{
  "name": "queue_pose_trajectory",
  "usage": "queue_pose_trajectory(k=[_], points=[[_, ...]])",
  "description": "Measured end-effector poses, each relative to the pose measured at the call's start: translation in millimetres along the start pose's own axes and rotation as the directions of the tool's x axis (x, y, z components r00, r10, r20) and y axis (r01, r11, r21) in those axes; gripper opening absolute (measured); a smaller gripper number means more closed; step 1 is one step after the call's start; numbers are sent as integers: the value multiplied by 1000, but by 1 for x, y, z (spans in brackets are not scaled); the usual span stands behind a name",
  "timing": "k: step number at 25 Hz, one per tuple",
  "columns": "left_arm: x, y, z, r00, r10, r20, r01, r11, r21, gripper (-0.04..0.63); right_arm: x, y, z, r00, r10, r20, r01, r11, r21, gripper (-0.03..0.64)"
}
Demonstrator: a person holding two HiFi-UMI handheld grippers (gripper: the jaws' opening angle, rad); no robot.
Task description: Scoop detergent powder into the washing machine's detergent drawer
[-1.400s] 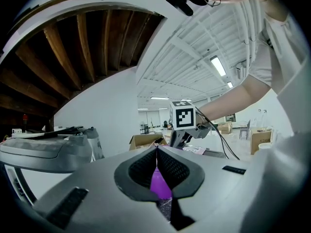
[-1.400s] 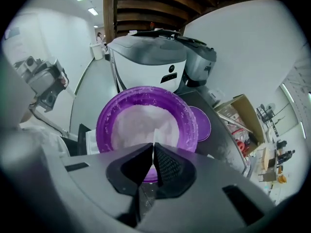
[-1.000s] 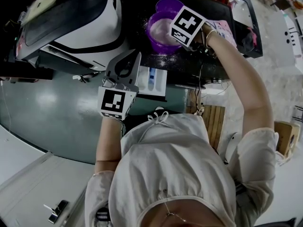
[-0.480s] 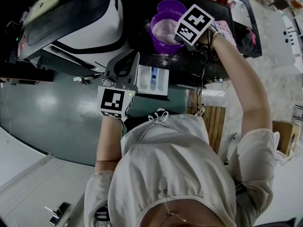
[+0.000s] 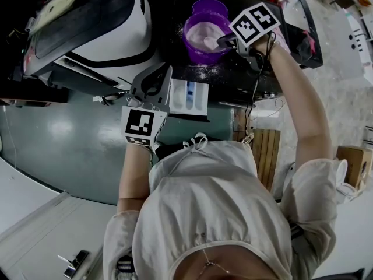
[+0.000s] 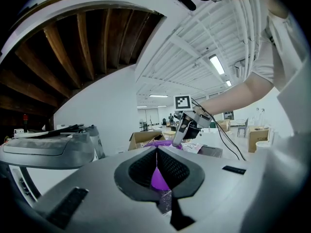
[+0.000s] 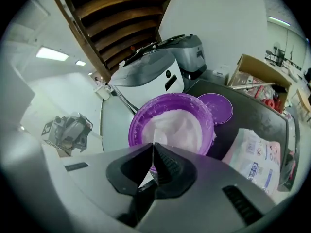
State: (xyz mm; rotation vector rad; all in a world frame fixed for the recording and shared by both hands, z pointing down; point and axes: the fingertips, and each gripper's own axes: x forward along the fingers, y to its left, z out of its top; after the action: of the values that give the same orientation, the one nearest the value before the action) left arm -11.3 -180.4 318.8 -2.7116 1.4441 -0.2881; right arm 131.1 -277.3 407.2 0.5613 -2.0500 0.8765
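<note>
Only pouch (image 7: 257, 152) bears print, unreadable; right tongs (image 7: 153, 147) clamp scoop (image 5: 208, 40).

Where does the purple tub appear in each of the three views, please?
Head view: tub top centre, on the dark counter.
Left gripper view: mid-frame, small, just beyond the jaws.
Right gripper view: centre, large, just beyond the jaws.
Landmark: the right gripper, holding a scoop over the tub.

black top (image 7: 255, 111), purple tub (image 5: 196, 53), purple lid (image 5: 210, 7), white pouch (image 7: 256, 153)
</note>
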Motion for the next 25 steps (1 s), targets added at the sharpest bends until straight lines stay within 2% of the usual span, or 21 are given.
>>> queue_pose_trajectory(k=[5,10,13,17,22,25], points=[[1,-4,0,1000,-4,1,4,1000,-3,21,-11,-1,3,992,50,117,-61,994,93,12],[2,-12,3,1000,-6,5,7,1000,-4,21,-27,1,4,960,86,266,-136,976,173,12],[3,-16,3,1000,-3,3,3,1000,-6,21,-38,7,4,925,123,358,-204,959,198,12],[4,-22,6,1000,4,9,-4,1000,-19,21,-51,23,4,861,199,468,-330,919,215,12],[4,-28,5,1000,11,4,-11,999,-30,21,-63,35,-8,802,225,554,-446,842,304,12],[3,-31,4,1000,5,0,-5,999,-33,21,-69,35,-15,778,215,591,-469,824,318,12]])
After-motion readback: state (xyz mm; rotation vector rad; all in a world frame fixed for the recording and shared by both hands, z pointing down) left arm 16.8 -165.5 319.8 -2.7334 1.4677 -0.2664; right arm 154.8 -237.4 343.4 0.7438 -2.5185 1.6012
